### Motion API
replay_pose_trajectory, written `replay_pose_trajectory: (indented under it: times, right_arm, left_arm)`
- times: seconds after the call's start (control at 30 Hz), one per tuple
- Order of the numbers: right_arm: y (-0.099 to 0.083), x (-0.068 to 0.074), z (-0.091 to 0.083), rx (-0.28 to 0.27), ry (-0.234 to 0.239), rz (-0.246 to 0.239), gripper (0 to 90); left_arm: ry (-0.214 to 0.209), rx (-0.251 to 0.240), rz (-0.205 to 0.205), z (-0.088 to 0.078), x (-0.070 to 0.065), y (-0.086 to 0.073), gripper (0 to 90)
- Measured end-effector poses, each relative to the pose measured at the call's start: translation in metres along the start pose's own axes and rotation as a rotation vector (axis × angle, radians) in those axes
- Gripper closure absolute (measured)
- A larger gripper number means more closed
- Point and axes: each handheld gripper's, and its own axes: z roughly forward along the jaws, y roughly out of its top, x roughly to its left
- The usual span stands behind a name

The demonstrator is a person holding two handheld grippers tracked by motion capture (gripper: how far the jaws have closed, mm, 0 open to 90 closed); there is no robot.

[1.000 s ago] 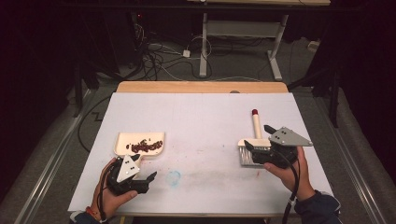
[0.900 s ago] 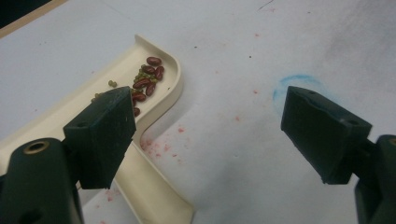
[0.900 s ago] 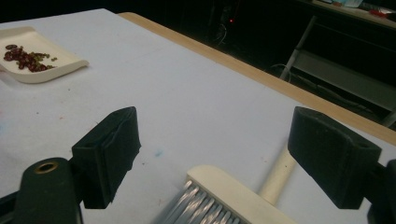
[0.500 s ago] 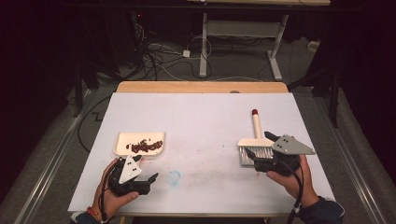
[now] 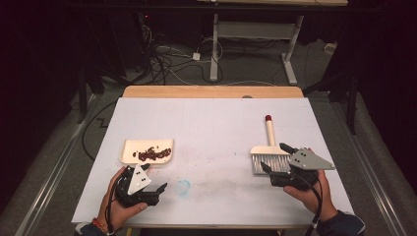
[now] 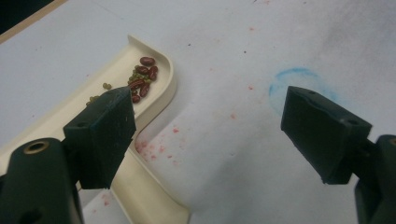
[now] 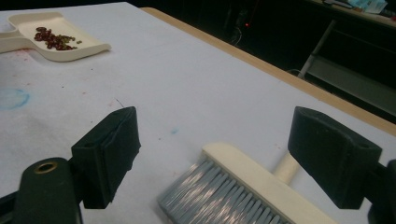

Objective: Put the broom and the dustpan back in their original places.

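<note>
- High view: the brush (image 5: 269,153) is seen lying flat at the right of the frame, its red-tipped handle pointing toward the top edge and its grey bristles toward the bottom; the right gripper (image 5: 276,158) is held just at the bristle end, with its jaws spread wide and nothing gripped.
- At lower left of the same view, the dustpan (image 5: 147,150) is set on the white tabletop (image 5: 211,123) with a small heap of beans (image 5: 151,154) inside; the left gripper (image 5: 158,183) is held just below it, its jaws likewise wide apart and empty.
- Right gripper view: the bristles and cream head of the brush are seen between the jaws, low in the frame. If the jaws are closed on the bristles rather than on the head or handle, a soft, slipping hold is likely, and the brush may twist or drop.
- Left gripper view: the dustpan's handle runs beside the left-hand jaw, with the beans at upper left of the frame. If the handle is nudged or lifted unevenly, the pan may be tipped and the beans spilled over its open lip back onto the tabletop.
- A sideways bump by a jaw could also push the light pan away instead of it being gripped.
- Faint red specks and a blue ring (image 5: 183,187) are seen on the tabletop; these are marks and could be mistaken for debris.
</note>
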Motion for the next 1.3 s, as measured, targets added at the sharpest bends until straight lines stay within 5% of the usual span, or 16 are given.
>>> replay_pose_trajectory:
  times: [0.37,1.3]
  right_arm:
    - [-0.014,0.0,0.001,-0.003,-0.02,0.016,16.8]
    - [-0.057,0.018,0.003,0.123,0.026,-0.019,17.1]
  left_arm:
    - [0.008,-0.008,0.005,-0.001,-0.001,0.001,17.5]
    - [0.003,-0.017,0.003,0.001,0.001,0.001,17.5]
